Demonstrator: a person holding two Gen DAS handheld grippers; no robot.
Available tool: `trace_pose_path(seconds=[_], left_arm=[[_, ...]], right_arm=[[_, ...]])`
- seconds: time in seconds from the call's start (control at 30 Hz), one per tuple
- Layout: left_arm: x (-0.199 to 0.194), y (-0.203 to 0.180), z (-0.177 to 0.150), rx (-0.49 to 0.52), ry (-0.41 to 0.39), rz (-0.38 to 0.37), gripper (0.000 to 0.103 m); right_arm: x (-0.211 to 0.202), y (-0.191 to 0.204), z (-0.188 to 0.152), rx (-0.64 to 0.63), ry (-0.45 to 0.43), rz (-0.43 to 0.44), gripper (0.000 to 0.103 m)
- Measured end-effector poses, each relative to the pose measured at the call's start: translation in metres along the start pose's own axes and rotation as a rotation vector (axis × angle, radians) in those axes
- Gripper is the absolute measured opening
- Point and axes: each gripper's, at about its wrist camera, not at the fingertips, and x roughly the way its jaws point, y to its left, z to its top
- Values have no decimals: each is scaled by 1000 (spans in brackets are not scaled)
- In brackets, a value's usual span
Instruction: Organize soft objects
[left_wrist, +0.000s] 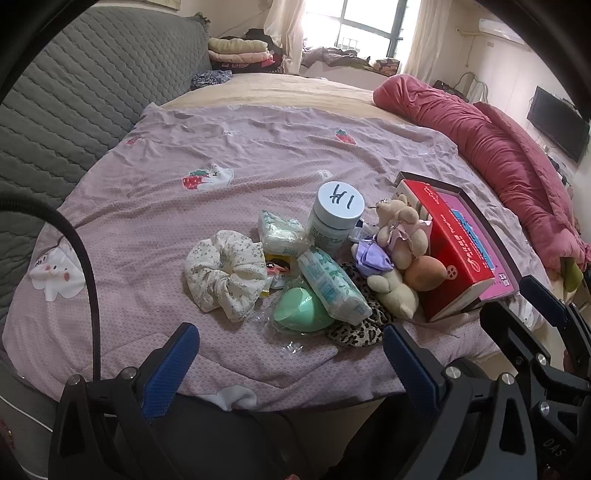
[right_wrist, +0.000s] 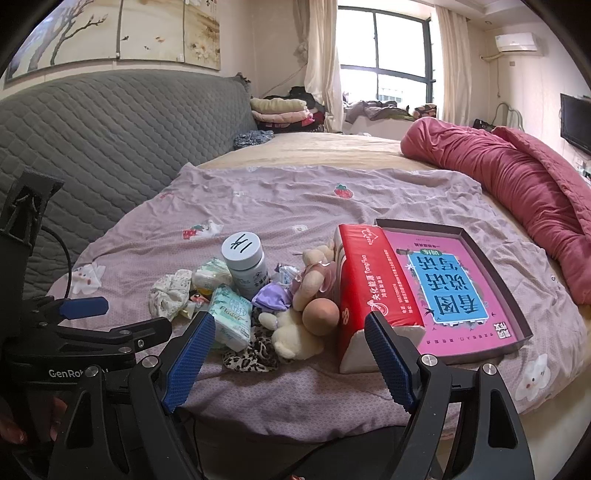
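Soft objects, e.g. scrunchie (left_wrist: 223, 273) & plush bear (left_wrist: 400, 227), lie all in one heap on bed (left_wrist: 258, 147) beside tray (right_wrist: 517, 291), nothing sorted yet; left gripper (left_wrist: 291, 363) & right gripper (right_wrist: 290, 356) both wide apart, holding nothing.

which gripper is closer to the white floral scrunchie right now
Left. The left gripper, open, hangs at the bed's near edge just below the floral scrunchie. The right gripper, open, sits farther to the right, facing the red tissue pack.
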Motion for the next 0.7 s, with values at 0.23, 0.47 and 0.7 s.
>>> trace_pose_path(seconds=[0.23,0.47,0.7], left_arm=[[0,4,-1,-12,7,-5,101],[3,5,-1,-5,22,-14,101],[23,15,-6,-35,111,-56,101]], right_arm=[[0,-4,1,13,1,1,84],[0,-4,0,10,1,4,84],[4,3,-2,-22,5,19,84]])
